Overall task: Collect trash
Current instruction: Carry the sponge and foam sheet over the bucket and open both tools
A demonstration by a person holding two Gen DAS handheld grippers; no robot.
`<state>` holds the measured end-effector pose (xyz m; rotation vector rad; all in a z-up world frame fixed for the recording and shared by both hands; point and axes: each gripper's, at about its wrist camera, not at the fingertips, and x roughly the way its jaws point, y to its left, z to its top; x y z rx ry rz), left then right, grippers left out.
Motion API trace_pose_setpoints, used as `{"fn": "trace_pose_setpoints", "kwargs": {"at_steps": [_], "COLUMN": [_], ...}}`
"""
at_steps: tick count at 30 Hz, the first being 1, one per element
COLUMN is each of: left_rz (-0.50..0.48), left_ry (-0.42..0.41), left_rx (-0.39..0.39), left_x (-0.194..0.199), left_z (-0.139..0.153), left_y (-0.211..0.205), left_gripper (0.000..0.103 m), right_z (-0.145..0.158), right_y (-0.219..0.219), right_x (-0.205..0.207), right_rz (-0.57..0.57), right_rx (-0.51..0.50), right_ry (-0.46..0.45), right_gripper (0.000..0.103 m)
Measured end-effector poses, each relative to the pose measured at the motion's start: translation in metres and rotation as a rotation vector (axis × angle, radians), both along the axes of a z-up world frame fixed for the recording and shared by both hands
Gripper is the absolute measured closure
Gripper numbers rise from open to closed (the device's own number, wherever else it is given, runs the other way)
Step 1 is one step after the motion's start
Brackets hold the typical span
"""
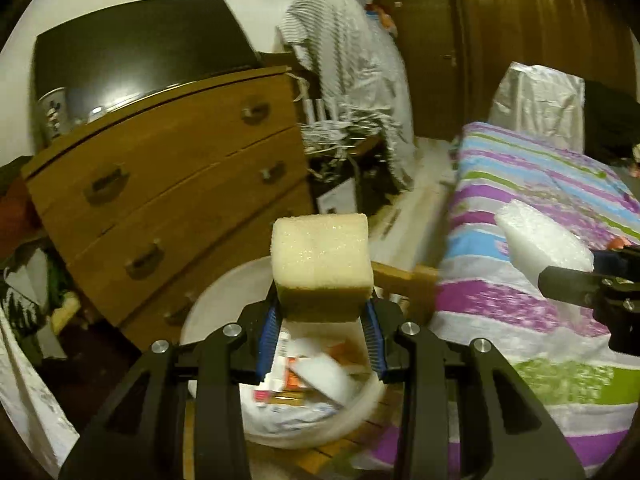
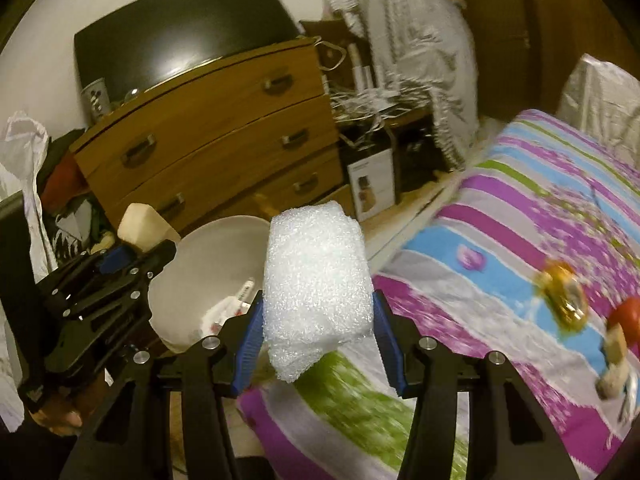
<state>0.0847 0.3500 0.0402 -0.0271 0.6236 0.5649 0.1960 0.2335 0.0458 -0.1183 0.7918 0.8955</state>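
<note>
The left gripper (image 1: 322, 312) grips a yellowish foam block (image 1: 320, 264) between its blue pads (image 1: 267, 334), jaws partly closed and pressing the block's lower end. Directly below and beyond it sits the white bin (image 1: 224, 292), holding wrappers and paper scraps (image 1: 304, 376); this view looks straight into the bin, which the other shows only at a slant. To its right, the right gripper (image 1: 568, 284) enters from the frame edge carrying a white wad of bubble wrap (image 1: 544, 240) over the striped bedspread (image 1: 540, 184). Beyond the bin stands a wooden chest of drawers (image 1: 172, 184).

From the right wrist, the right gripper (image 2: 318, 344) is seen clamped on the bubble wrap (image 2: 316, 292), its jaws somewhat wider than the left's, the wad bulging out above and below the pads. To its left the left gripper (image 2: 152, 252) appears whole from the side, the foam block (image 2: 138, 226) sticking up from it just beside the bin's rim (image 2: 188, 240), and part of the person's hand (image 2: 60, 416) shows beneath it. Only this view shows, to the right on the bedspread (image 2: 500, 208), a crumpled gold wrapper (image 2: 564, 296) and blurred red and tan items (image 2: 620, 340) near the frame edge. Farther off, the drawers (image 2: 224, 128) carry a dark screen (image 2: 180, 28)
</note>
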Motion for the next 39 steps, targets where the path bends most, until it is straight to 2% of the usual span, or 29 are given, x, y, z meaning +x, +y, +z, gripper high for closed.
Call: {"fn": "trace_pose_setpoints", "kwargs": {"at_steps": [6, 16, 23, 39], "left_rz": [0.064, 0.121, 0.128, 0.141], "left_ry": [0.024, 0.076, 0.097, 0.109], "left_rx": [0.0, -0.029, -0.032, -0.046], "left_x": [-0.006, -0.007, -0.006, -0.007], "left_z": [-0.003, -0.02, -0.027, -0.034], "left_y": [0.04, 0.09, 0.101, 0.118], "left_gripper": [0.068, 0.068, 0.068, 0.067], "right_z": [0.007, 0.001, -0.009, -0.012], "right_y": [0.072, 0.151, 0.168, 0.181], "right_x": [0.004, -0.006, -0.003, -0.008], "right_rz": [0.073, 0.153, 0.162, 0.192], "right_rx": [-0.027, -0.071, -0.089, -0.125], "right_ry": [0.026, 0.069, 0.105, 0.097], "right_gripper": [0.05, 0.05, 0.05, 0.05]}}
